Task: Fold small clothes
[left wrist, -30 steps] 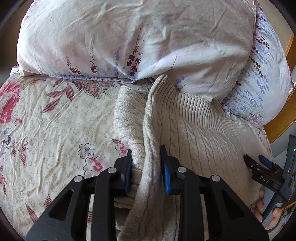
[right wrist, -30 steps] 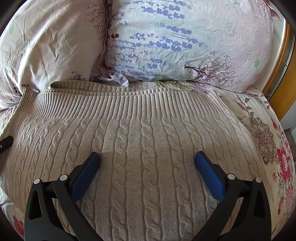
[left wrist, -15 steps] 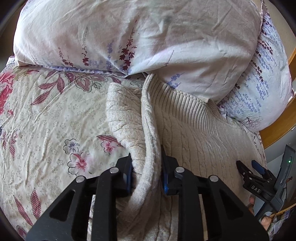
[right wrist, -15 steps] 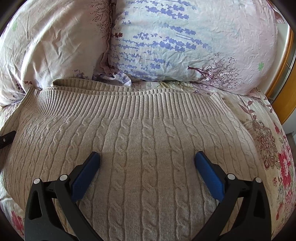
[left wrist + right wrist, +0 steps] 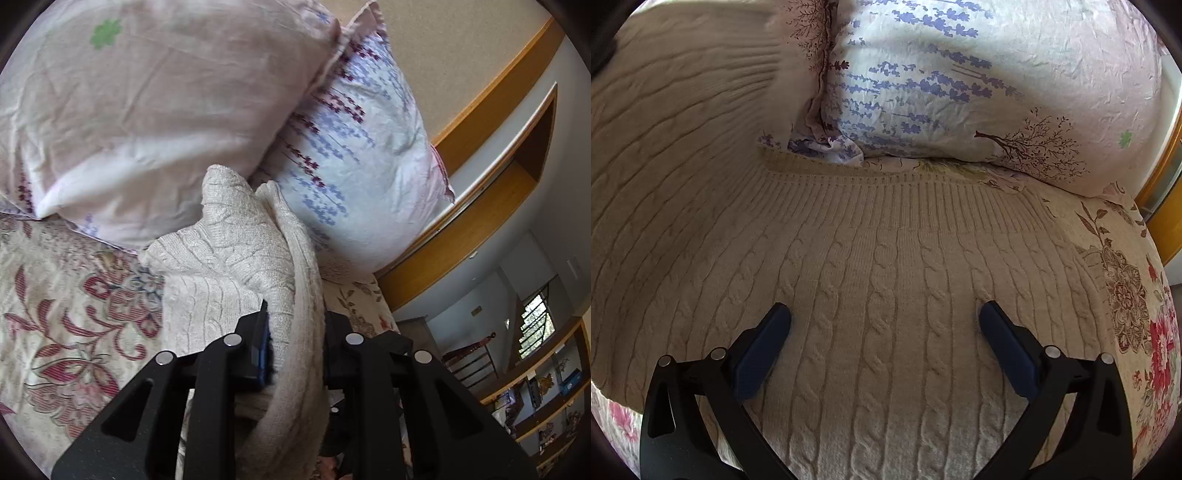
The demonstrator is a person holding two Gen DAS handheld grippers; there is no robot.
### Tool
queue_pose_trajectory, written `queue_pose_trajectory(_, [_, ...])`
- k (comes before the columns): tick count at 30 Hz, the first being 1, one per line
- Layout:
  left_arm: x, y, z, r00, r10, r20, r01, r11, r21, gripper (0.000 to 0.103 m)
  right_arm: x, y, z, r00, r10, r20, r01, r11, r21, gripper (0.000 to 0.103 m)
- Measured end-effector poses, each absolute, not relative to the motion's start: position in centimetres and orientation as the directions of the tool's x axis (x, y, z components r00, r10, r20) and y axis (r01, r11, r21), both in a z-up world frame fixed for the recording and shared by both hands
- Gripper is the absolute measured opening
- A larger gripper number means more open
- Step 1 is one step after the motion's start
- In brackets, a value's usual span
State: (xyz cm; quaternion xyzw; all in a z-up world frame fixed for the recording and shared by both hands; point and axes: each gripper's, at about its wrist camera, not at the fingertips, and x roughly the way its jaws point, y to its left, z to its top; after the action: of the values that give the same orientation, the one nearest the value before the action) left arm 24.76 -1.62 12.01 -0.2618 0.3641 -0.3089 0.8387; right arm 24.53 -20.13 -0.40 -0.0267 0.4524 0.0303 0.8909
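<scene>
A beige cable-knit sweater (image 5: 882, 280) lies on the floral bedspread (image 5: 1137, 295), its ribbed hem toward the pillows. My left gripper (image 5: 295, 332) is shut on the sweater's left edge (image 5: 240, 236) and holds it lifted, so the fabric hangs in a fold between the jaws. That raised side shows as a curved flap at the upper left of the right wrist view (image 5: 672, 110). My right gripper (image 5: 884, 317) is open, its blue pads spread wide and resting on or just over the flat middle of the sweater.
Two floral pillows (image 5: 147, 110) (image 5: 979, 74) lean at the head of the bed, just behind the sweater. A wooden headboard frame (image 5: 461, 240) and a room with shelves (image 5: 535, 387) lie to the right. The bedspread (image 5: 66, 314) extends left.
My left gripper has lifted the sweater's left edge up and swung it rightward, over the body. The flap now rises at the left of the right wrist view. My right gripper has stayed put.
</scene>
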Motion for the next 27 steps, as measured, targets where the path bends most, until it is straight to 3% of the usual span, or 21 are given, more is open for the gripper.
queue_pose_trajectory(7, [25.5,-11.8,9.6,0.408,-0.821,-0.399,0.397,0.553,-0.733,0.02,19.5,-29.6,2.1,0.677,-0.048,-0.735,0.093,0.995,0.022,0.102])
queue_pose_trajectory(12, [26.7,-17.4,4.2,0.296,-0.813,-0.502,0.328,0.58,-0.746,0.021,16.2,-36.6,3.2,0.719,-0.098,-0.688,0.212,0.974,0.082,0.102])
queue_pose_trajectory(15, [26.8,-19.3,2.2,0.261,-0.804,-0.535,0.307,0.594,-0.743,0.027,15.2,-39.3,3.8,0.761,-0.028,-0.649,0.192,0.964,0.183,0.102])
queue_pose_trajectory(16, [26.8,-19.6,2.5,0.272,-0.804,-0.529,0.319,0.594,-0.738,0.036,15.0,-39.7,4.1,0.773,0.005,-0.635,0.173,0.961,0.218,0.102])
queue_pose_trajectory(17, [26.8,-19.7,2.9,0.259,-0.822,-0.508,0.332,0.569,-0.752,0.055,14.7,-39.8,4.5,0.782,0.038,-0.622,0.152,0.956,0.249,0.102])
queue_pose_trajectory(19, [26.7,-19.2,4.0,0.242,-0.861,-0.447,0.337,0.506,-0.794,0.073,14.7,-39.9,5.0,0.792,0.104,-0.601,0.107,0.946,0.306,0.102])
queue_pose_trajectory(21, [26.2,-17.9,5.6,0.285,-0.865,-0.413,0.359,0.496,-0.791,0.084,15.3,-40.2,5.4,0.79,0.194,-0.581,0.052,0.924,0.379,0.101])
queue_pose_trajectory(25, [24.7,-14.3,8.1,0.408,-0.773,-0.485,0.394,0.629,-0.67,0.091,17.0,-40.3,4.9,0.734,0.401,-0.547,-0.019,0.818,0.575,0.091])
queue_pose_trajectory(27, [23.7,-12.0,8.4,0.489,-0.68,-0.546,0.383,0.73,-0.566,0.092,18.0,-40.1,4.1,0.691,0.476,-0.545,-0.015,0.762,0.647,0.075])
